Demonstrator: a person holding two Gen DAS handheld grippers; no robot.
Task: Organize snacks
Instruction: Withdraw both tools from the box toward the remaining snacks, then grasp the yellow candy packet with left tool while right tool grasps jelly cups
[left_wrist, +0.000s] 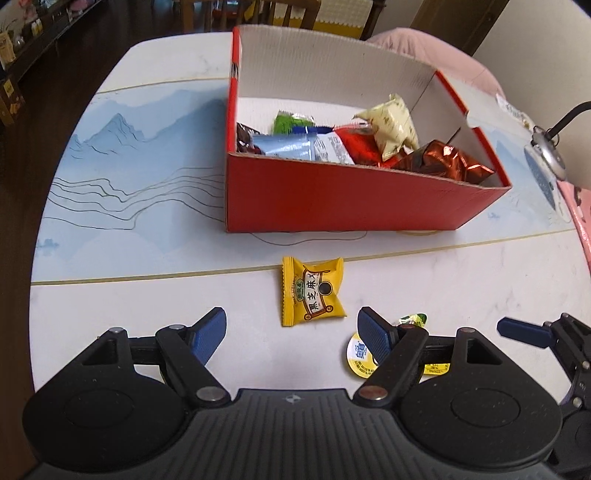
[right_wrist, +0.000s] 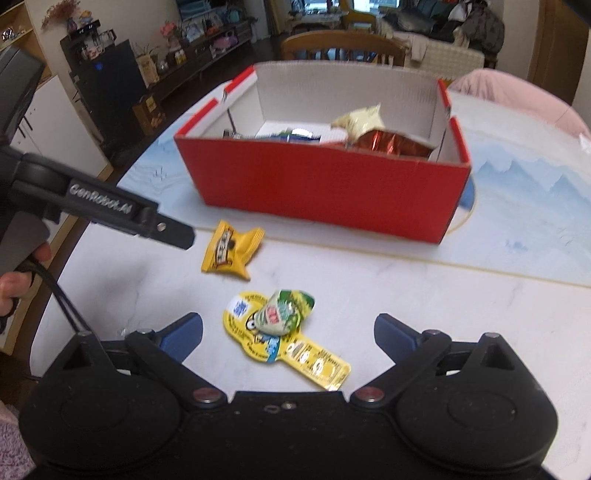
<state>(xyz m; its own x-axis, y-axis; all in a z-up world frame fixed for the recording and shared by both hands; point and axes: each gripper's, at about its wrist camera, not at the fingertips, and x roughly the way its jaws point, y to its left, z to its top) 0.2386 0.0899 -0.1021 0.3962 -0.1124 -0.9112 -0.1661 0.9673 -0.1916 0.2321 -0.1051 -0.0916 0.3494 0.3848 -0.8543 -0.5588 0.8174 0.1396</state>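
Both hand-held grippers are tipped steeply down over the near edge of the table, side by side. The left hand-held gripper has its jaws spread with nothing between the blue pads, so it's released. The yellow snack packet lies flat on the table just past its fingertips, roughly centred between them, not touched by either pad.

The right hand-held gripper is spread wide too, also gripping nothing. Between its fingers, on the table, sits a flat yellow keyhole-shaped pack with a small green-and-white wrapped snack resting on its round end. The pads are well apart from both. In the right wrist view you can see the left tool coming in from the left side, with a bit of the person's hand wrapped round its grip at the frame edge.

The red cardboard box stands further in toward the middle of the table, on the blue mountain-print runner, open at the top. It already holds a pile of wrapped snacks: a pale cream pouch, a shiny copper-red one, a light blue one and a green one.
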